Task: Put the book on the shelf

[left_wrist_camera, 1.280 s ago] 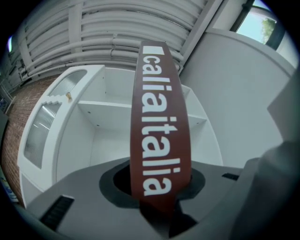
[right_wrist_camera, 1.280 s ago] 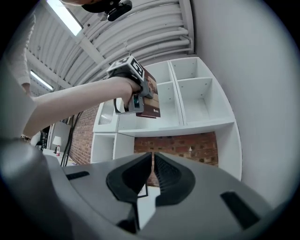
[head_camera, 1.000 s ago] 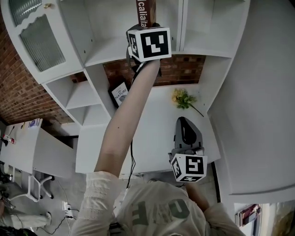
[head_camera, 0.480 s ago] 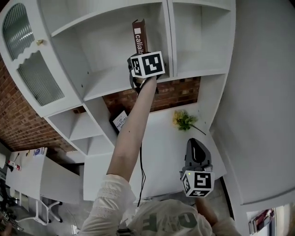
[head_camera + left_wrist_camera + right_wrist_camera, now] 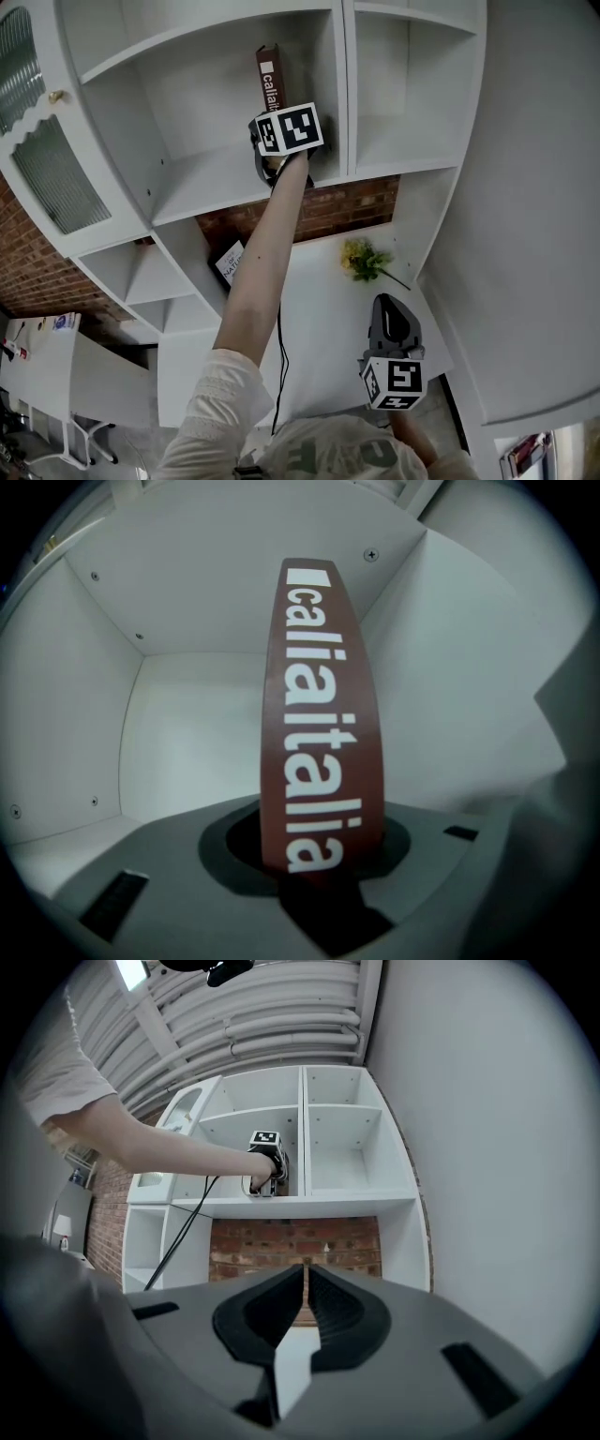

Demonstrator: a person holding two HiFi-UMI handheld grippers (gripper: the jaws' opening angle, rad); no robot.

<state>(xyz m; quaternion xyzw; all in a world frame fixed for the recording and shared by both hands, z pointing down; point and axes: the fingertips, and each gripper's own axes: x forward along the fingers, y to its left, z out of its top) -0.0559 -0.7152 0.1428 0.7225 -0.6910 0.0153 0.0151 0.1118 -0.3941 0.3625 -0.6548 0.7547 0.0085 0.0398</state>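
A brown-red book (image 5: 269, 80) with white spine lettering stands upright inside the upper middle compartment of the white shelf unit (image 5: 206, 178). My left gripper (image 5: 277, 141) is raised on an outstretched arm and is shut on the book's lower end. In the left gripper view the book (image 5: 322, 714) rises from between the jaws of the left gripper (image 5: 314, 864), close to the compartment's right wall; its bottom edge is hidden. My right gripper (image 5: 391, 307) hangs low over the desk, shut and holding nothing. The right gripper (image 5: 307, 1274) points at the shelf unit (image 5: 309, 1206).
A second book (image 5: 228, 262) leans under the shelf beside a brick wall (image 5: 328, 211). Yellow flowers (image 5: 361, 260) lie on the white desk (image 5: 319, 319). A glass cabinet door (image 5: 47, 178) is at the left. A cable hangs along the left arm.
My left gripper has carried the book up and deeper into the shelf compartment. The right gripper has stayed low over the desk.
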